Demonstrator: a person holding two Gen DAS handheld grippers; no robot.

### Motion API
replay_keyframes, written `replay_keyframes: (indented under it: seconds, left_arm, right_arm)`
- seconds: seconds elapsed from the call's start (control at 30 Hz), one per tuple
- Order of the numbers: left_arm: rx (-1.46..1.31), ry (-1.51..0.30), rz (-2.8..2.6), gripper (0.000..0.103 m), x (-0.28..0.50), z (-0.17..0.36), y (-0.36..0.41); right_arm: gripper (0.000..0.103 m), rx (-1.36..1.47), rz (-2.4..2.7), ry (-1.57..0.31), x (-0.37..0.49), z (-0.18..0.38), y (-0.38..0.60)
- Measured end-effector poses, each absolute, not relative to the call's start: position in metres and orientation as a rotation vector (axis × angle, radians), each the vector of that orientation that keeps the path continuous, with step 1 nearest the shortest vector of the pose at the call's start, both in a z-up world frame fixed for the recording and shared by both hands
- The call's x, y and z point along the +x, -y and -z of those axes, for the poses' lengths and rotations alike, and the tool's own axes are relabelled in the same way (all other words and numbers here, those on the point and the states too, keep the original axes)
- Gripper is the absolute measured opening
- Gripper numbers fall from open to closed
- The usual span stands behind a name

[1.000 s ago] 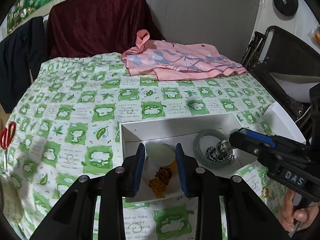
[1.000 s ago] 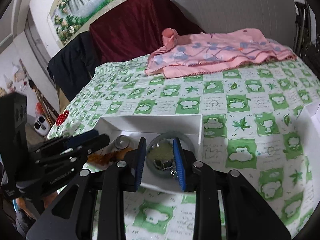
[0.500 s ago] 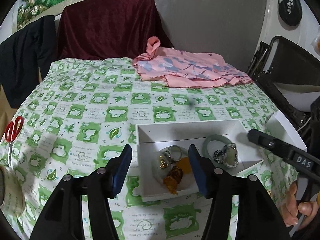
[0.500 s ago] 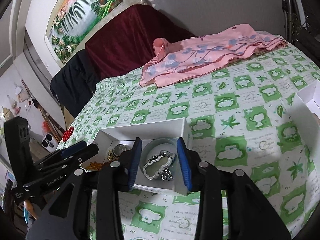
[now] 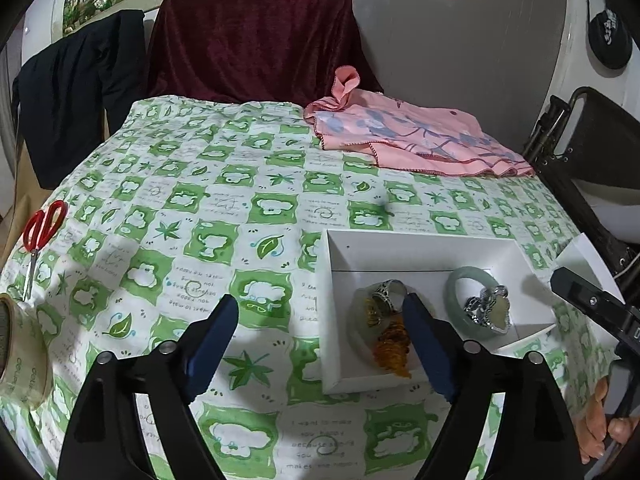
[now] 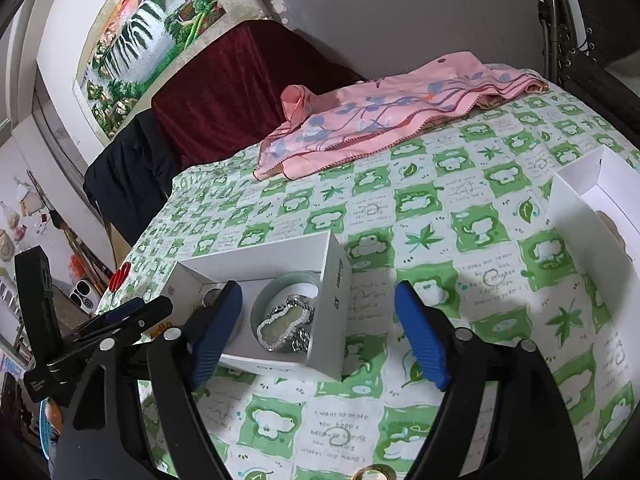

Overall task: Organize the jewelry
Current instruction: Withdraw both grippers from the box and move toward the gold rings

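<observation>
A white open box (image 5: 400, 248) sits on the green-checked cloth; it also shows in the right wrist view (image 6: 336, 280). Inside lie a pale jade bangle (image 5: 460, 280), a silver-framed pendant (image 5: 494, 312), a silver ring (image 5: 390, 292) and an amber beaded piece (image 5: 392, 352). The pendant (image 6: 280, 326) rests on the bangle (image 6: 260, 308). My left gripper (image 5: 320, 344) is open and empty, above the box's left front corner. My right gripper (image 6: 320, 332) is open and empty, above the box's right end.
A box lid (image 6: 588, 208) lies to the right. A pink cloth (image 5: 408, 140) lies at the far side. Red scissors (image 5: 40, 232) and a tape roll (image 5: 20, 352) lie at the left edge. A gold ring (image 6: 372, 472) sits near the front.
Both grippers have opened wide and pulled back up from the box. The jewelry pieces now lie released inside it.
</observation>
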State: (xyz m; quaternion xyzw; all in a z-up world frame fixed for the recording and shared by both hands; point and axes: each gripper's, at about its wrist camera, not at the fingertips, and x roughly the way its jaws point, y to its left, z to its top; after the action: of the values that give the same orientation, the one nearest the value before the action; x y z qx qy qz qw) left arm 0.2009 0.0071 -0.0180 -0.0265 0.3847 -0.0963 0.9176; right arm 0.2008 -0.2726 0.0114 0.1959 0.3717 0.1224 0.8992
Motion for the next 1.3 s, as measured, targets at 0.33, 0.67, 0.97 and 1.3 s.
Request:
replay_keyframes:
  seconds: [0.33,0.67,0.97,1.3]
  left_arm:
    - [-0.049,-0.784,0.163,0.088,0.189,0.021,-0.014]
    - [-0.071,-0.771,0.141,0.093,0.163,0.021,-0.025]
    - [0.002,-0.784,0.144,0.093,0.137,0.028,-0.017]
    - [0.061,-0.808,0.129,0.093,0.121,0.036,-0.013]
  right_arm:
    - [0.085,0.368,-0.213,-0.757,0.183,-0.010,0.272]
    - [0.087,0.378,-0.190,-0.760,0.160,-0.006,0.274]
    - [0.088,0.385,-0.178,-0.757,0.137,-0.004,0.276]
    - [0.092,0.403,-0.170,-0.759,0.116,-0.002,0.280]
